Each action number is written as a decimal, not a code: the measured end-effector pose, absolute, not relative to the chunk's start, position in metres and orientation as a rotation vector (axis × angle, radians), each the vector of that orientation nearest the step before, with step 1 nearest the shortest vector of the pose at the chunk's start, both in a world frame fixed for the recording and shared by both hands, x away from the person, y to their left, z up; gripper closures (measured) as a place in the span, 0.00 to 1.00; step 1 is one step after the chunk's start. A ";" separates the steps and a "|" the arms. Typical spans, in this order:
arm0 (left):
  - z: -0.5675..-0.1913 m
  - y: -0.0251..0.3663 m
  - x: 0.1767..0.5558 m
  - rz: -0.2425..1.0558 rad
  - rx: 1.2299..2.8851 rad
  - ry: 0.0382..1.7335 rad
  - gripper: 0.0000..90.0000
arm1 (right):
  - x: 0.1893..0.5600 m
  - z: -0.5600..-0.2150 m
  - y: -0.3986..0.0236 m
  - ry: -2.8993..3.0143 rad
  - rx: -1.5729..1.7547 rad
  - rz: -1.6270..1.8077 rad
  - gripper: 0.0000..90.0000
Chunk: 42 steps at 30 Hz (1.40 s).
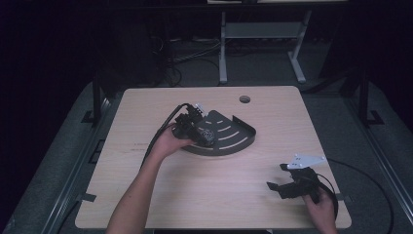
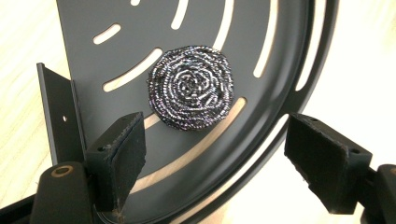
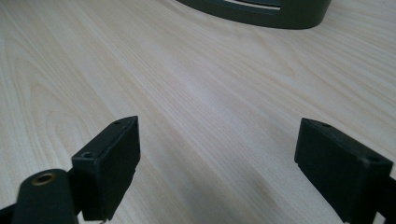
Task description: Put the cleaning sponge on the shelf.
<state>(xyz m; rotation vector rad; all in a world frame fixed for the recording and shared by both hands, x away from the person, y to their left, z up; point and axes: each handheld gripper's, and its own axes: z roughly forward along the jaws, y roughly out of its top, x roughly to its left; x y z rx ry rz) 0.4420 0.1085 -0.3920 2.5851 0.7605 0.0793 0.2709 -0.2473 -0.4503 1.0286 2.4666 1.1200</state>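
High view: a pale wood-grain counter (image 1: 219, 195) stands in a dim room, its rounded corners catching what light there is and a round cable hole (image 1: 245, 99) near its far edge. Behind it, on the dark floor, stand the light-coloured legs of another table (image 1: 223, 48) with loose cables (image 1: 190, 53) trailing beside them. Grey mats lie along both sides of the counter.

A dark, fan-shaped metal tray (image 1: 238, 136) with curved slots and a raised rim lies near the middle of the counter. The left gripper (image 1: 195, 127), held in a hand (image 1: 168, 141), hangs over the tray's near-left part. In the left gripper view its jaws stand wide apart and grip nothing; a round steel-wool scourer (image 2: 191, 87) lies on the tray (image 2: 280, 28) just beyond them, apart from both pads.

The right gripper (image 1: 282, 183) sits low over the near-right corner of the counter, well apart from the tray, the grey plate on top of it. In the right gripper view its jaws are wide too, with bare wood (image 3: 205, 93) between them and the tray's rim (image 3: 280, 16) at the top edge.
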 end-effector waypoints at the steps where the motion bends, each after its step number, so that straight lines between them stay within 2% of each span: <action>1: -0.391 0.109 0.441 0.083 2.589 0.754 0.22 | 0.271 -0.450 -0.247 2.467 1.028 1.119 0.15; 42: -0.388 0.139 0.380 0.103 2.541 0.722 0.23 | 0.271 -0.450 -0.245 2.478 1.016 1.104 0.15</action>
